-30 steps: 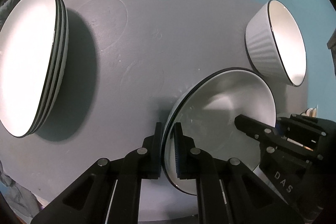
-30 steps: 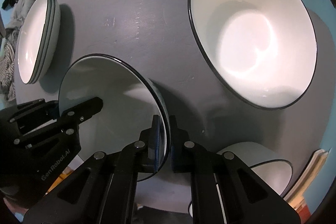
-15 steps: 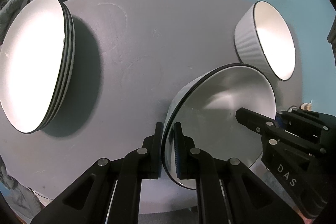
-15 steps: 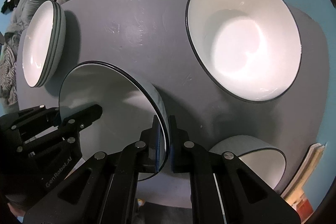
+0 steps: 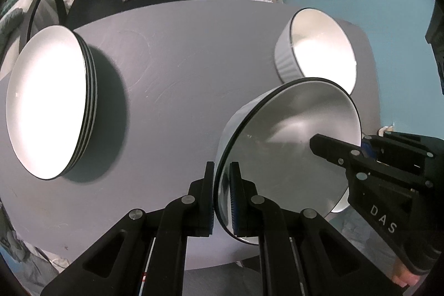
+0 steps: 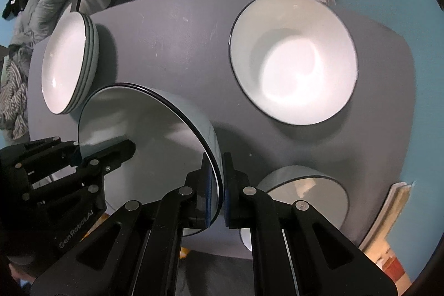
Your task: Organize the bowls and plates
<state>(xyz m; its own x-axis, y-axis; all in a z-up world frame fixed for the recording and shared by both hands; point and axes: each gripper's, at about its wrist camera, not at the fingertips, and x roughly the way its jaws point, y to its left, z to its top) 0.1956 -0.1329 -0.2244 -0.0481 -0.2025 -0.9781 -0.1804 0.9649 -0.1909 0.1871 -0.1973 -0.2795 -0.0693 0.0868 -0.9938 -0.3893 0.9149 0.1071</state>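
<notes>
Grippers first: your left gripper (image 5: 223, 194) and right gripper (image 6: 220, 186) each clamp opposite rims of one bowl (image 5: 288, 146), held above the table's (image 5: 180, 68) near edge. Beyond, plates (image 5: 52, 104) are already stacked at the left edge; two bowls wait, ribbed bowl (image 5: 319, 46) and small bowl (image 6: 308, 189).
</notes>
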